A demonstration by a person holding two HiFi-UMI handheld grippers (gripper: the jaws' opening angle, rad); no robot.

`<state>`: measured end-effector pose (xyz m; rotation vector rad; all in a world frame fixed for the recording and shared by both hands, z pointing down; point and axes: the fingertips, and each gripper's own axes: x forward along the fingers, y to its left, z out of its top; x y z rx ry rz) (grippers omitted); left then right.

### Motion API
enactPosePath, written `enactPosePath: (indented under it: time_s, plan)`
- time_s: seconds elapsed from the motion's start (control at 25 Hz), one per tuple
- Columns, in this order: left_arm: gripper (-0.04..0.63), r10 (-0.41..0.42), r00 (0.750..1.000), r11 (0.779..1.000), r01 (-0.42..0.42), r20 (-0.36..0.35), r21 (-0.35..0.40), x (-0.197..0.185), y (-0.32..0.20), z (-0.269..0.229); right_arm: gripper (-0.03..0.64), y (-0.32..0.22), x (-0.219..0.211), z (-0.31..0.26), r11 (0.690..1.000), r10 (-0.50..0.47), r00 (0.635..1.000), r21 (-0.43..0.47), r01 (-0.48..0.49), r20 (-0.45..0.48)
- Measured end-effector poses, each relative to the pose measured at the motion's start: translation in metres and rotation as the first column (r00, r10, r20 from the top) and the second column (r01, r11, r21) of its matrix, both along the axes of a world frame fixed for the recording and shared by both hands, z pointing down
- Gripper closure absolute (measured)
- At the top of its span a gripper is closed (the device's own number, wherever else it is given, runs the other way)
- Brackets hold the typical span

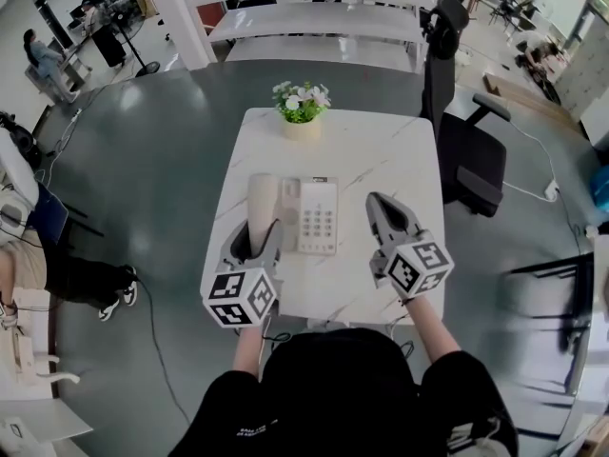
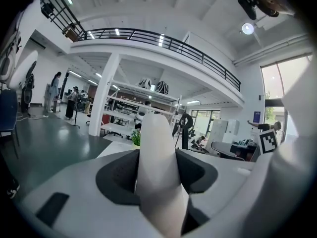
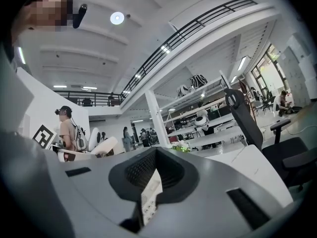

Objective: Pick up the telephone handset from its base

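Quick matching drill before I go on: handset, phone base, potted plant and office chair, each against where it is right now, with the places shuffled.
Things:
1. handset
2. phone base
3. potted plant
4. office chair

Places:
A. at the far edge of the table
B. on the floor, right of the table
C. between the jaws of the left gripper
D. flat on the table, keypad up

Pairs: 1-C, 2-D, 3-A, 4-B
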<state>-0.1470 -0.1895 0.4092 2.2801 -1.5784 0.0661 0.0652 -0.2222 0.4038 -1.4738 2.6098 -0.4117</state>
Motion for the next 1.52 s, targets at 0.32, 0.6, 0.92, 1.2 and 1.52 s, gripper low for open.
enactPosePath:
  time_s: [0.32, 0.6, 0.92, 1.2, 1.52]
  plan:
    - [0.388, -0.016, 0.999, 0.998, 0.018, -0.031, 0.063, -0.008, 0.012, -0.025, 0.626, 0.005, 0.005, -0.021, 0.999, -0.002, 1.0, 0.048, 0.001, 0.026]
    - [0.388, -0.036, 0.998, 0.993, 0.042, -0.053, 0.111, -0.018, 0.015, -0.042, 0.626, 0.008, 0.013, -0.035, 0.997, 0.011, 0.999, 0.082, -0.015, 0.046]
    - [0.387, -0.062, 0.996, 0.986, 0.072, -0.068, 0.15, -0.029, 0.018, -0.053, 0.626, 0.008, 0.022, -0.045, 0.994, 0.024, 0.999, 0.11, -0.029, 0.047]
    - [0.387, -0.079, 0.994, 0.983, 0.09, -0.074, 0.161, -0.029, 0.022, -0.054, 0.626, 0.009, 0.025, -0.044, 0.993, 0.02, 0.999, 0.112, -0.023, 0.03]
    - [0.387, -0.084, 0.994, 0.982, 0.096, -0.075, 0.161, -0.029, 0.022, -0.056, 0.626, 0.01, 0.024, -0.046, 0.992, 0.014, 1.0, 0.124, -0.014, -0.002]
